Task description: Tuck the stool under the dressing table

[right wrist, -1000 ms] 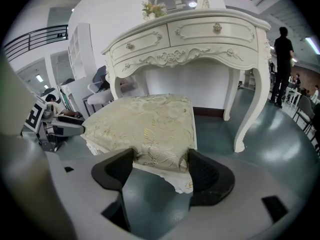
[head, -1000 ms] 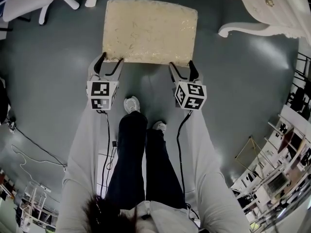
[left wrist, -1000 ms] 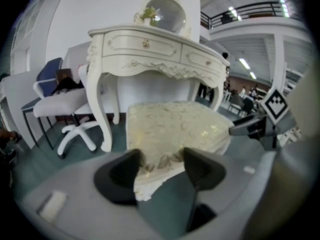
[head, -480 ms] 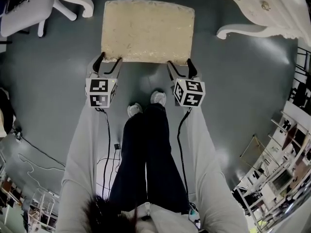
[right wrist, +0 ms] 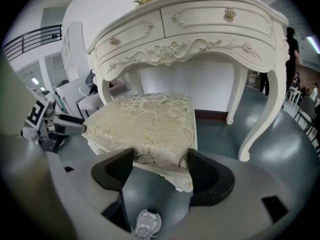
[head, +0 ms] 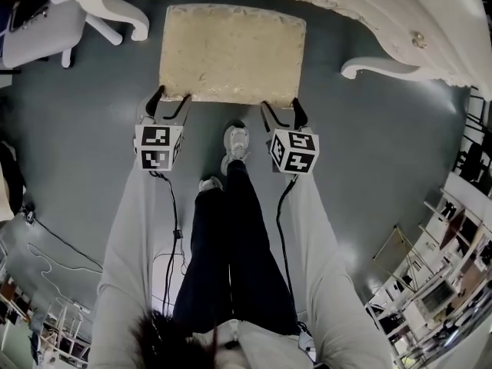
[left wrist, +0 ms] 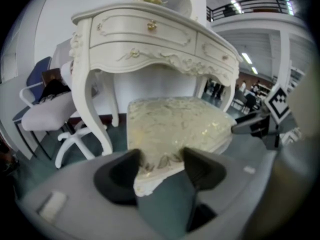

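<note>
The cream upholstered stool (head: 231, 52) stands on the grey floor, its far edge just at the front of the white dressing table (head: 400, 14). My left gripper (head: 173, 97) is shut on the stool's near left corner and my right gripper (head: 280, 106) on its near right corner. In the left gripper view the jaws of my left gripper (left wrist: 161, 166) hold the stool's (left wrist: 175, 124) corner trim, with the dressing table (left wrist: 150, 34) right behind. In the right gripper view my right gripper (right wrist: 161, 166) clasps the stool (right wrist: 145, 124) below the table's drawers (right wrist: 200, 29).
The table's curved legs (head: 369, 66) flank the stool on either side. A white office chair (head: 38, 14) stands at the far left. The person's shoe (head: 236, 141) is just behind the stool. Cables (head: 46, 229) trail on the floor; shelving (head: 453, 229) fills the right.
The person has stepped forward, and the stool has moved with both grippers toward the dressing table, whose front edge now reaches the stool's far side.
</note>
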The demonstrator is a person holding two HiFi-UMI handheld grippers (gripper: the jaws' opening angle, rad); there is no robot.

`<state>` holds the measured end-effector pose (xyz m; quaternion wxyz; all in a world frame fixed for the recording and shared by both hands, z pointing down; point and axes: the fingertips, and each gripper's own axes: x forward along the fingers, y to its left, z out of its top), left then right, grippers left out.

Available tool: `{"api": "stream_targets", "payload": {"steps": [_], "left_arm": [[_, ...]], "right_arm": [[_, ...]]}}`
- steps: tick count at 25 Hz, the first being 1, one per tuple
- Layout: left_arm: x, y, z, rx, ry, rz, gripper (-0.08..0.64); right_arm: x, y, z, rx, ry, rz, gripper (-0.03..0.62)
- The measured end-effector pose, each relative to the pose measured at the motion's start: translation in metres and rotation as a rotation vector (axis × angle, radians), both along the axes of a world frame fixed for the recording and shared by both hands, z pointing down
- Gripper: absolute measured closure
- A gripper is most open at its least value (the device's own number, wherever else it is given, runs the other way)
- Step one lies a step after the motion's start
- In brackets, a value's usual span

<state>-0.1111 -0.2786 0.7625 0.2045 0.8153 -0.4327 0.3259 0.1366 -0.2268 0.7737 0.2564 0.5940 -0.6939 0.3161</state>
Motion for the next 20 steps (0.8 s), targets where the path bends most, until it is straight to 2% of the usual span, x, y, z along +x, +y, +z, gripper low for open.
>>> {"api": "stream_targets", "payload": {"steps": [20], "left_arm": [[0.023, -0.072, 0.002, -0.025, -0.021, -0.052, 0.272]], "right_arm": [[0.025, -0.087, 0.000, -0.011, 0.004, -0.064, 0.241]]}}
